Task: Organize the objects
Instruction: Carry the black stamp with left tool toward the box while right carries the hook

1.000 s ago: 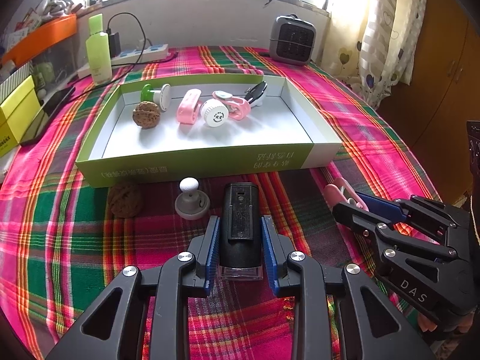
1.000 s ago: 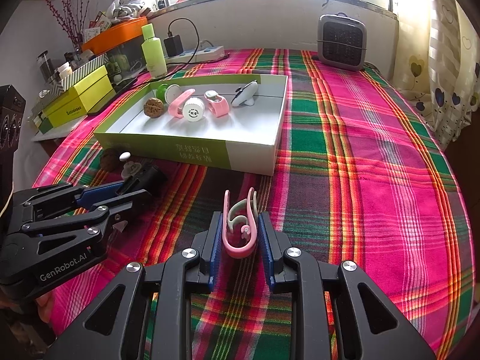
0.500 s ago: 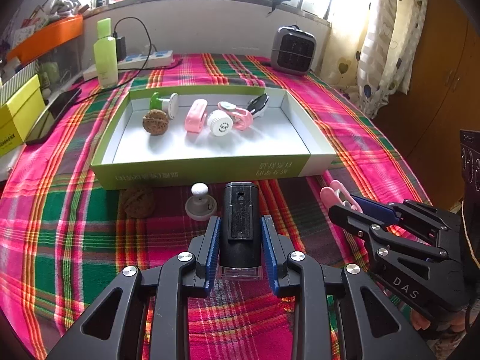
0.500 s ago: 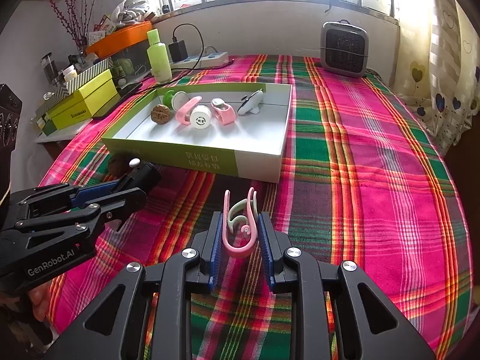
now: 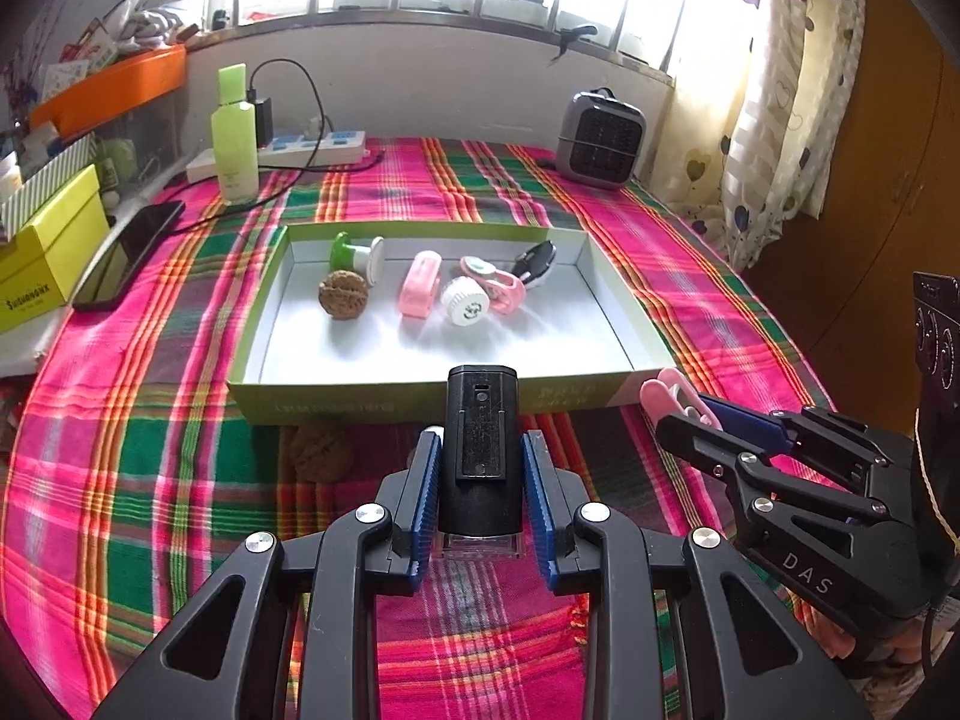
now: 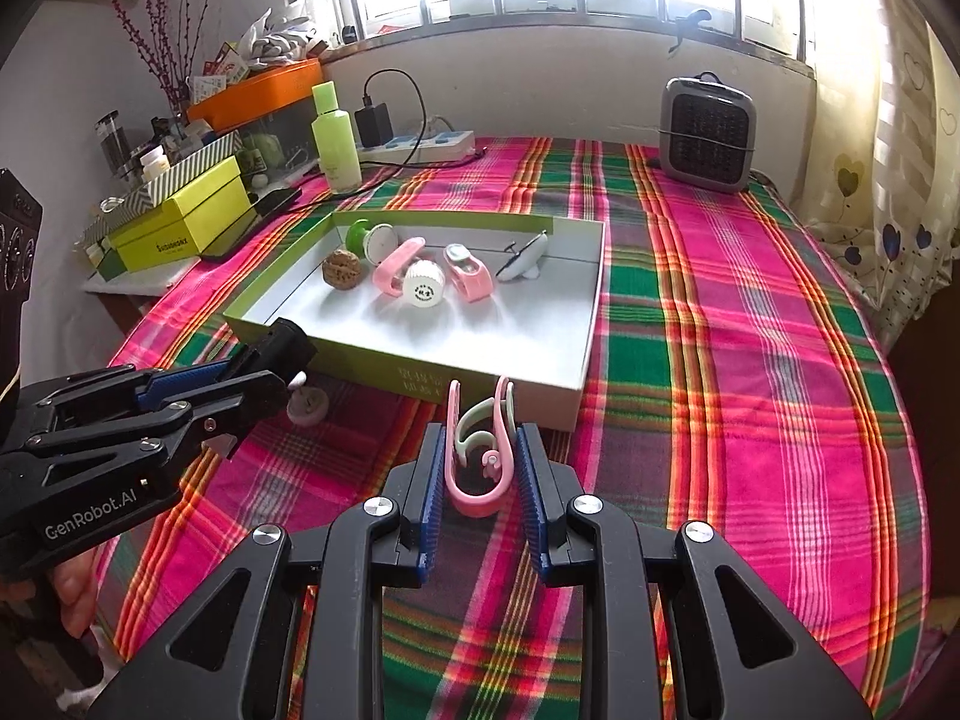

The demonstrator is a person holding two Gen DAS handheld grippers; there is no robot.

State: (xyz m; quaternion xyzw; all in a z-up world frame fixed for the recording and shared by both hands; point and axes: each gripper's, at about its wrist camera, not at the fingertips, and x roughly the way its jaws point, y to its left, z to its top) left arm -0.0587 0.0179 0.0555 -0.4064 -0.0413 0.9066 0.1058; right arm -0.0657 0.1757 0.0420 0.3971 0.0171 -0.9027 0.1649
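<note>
A: Item one?

B: Black stamp (image 5: 480, 450), blocky body with a ribbed panel on its top face and a clear plastic base at the near end. Clamped between the blue pads of the left gripper (image 5: 481, 462), held above the cloth just in front of the box.

A: Item two?

B: Pink clip (image 6: 480, 450), a U-shaped loop with a pale green inner spring arm, prongs pointing away from the camera. The right gripper (image 6: 480, 456) has its jaws closed on both sides of it, lifted off the cloth, near the box's front right corner.

A: The box?

B: Shallow tray box (image 5: 372, 405), green outside, white inside, printed text on the front wall. Contents: one walnut (image 5: 342, 294); one green-handled stamp (image 5: 359, 252) lying on its side; two pink clips (image 5: 420, 283), one of them touching a white round cap (image 5: 465, 301); one black-and-white clip (image 5: 534, 261) at the back right.

A: Loose on the cloth?

B: A second walnut (image 5: 318, 453) just in front of the box, and a grey knob stamp (image 6: 307, 405) beside it, partly hidden by the left gripper.

A: Surroundings?

B: Plaid tablecloth (image 6: 750, 360) in pink and green. Behind: green bottle (image 6: 336, 141), power strip (image 6: 420, 144) with a charger plugged in, small grey heater (image 6: 708, 135), yellow box (image 6: 180, 222), phone (image 5: 129, 255).
</note>
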